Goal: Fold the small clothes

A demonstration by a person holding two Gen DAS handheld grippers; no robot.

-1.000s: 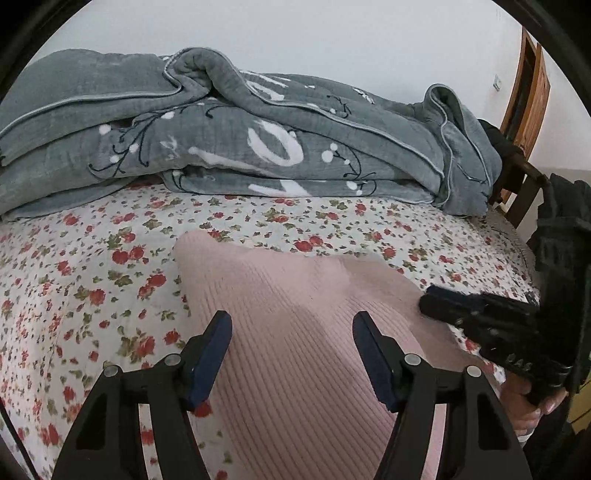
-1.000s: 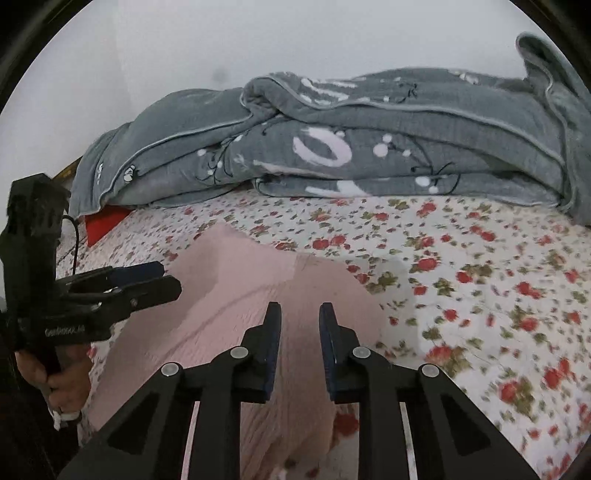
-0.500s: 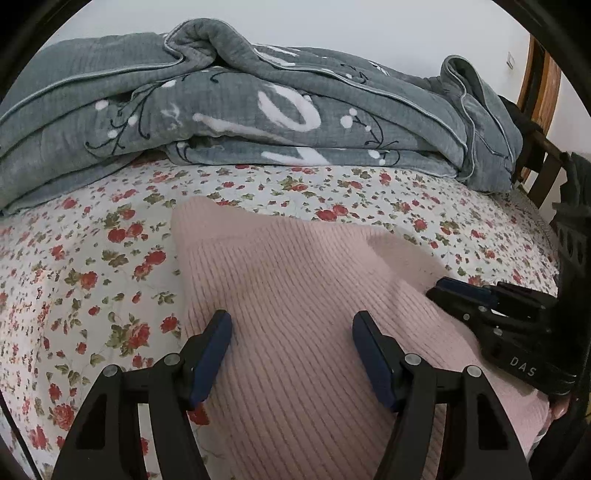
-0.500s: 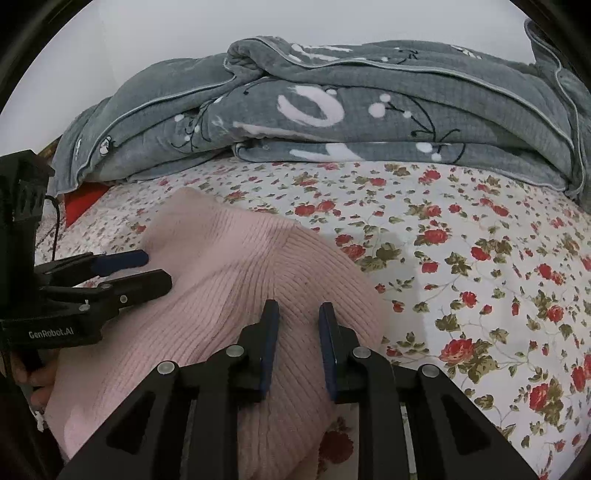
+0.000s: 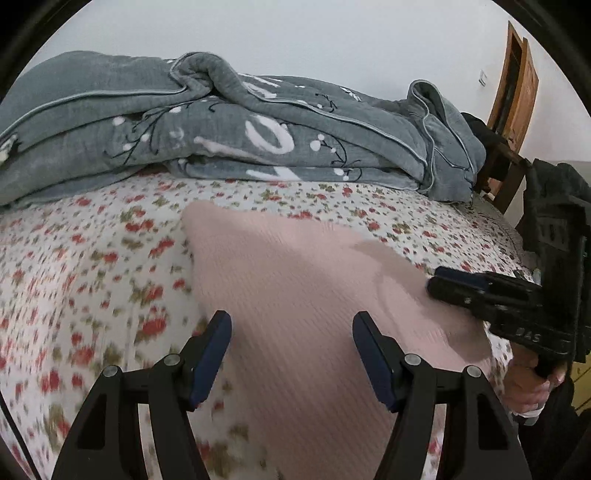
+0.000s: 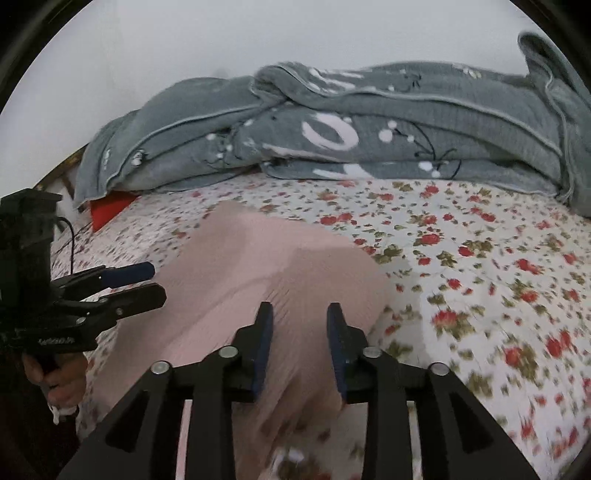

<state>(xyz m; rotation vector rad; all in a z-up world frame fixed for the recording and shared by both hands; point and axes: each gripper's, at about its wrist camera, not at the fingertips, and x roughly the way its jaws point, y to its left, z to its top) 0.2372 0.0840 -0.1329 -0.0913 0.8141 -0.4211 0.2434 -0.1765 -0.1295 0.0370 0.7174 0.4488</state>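
**Pink sweater flat on the bed, both grippers off it**

Left wrist view: our left gripper (image 5: 291,354) hangs over the near part of the pink sweater (image 5: 295,280), jaws spread wide with nothing pinched. The sweater lies flat on the flowery bedsheet (image 5: 92,258), in front of the grey quilt (image 5: 221,136). To the sweater's right sits a wooden chair (image 5: 506,162).

Right wrist view: our right gripper (image 6: 300,345) has just been opening; its jaws stand apart above the sweater's right edge, knit showing between them but unclamped. Looks like we're between folds, so next we'd guess it's picking an edge and pinching it properly. A red thing (image 6: 110,208) peeks out left of the sweater, under the quilt. Plain white wall (image 6: 258,33) behind.
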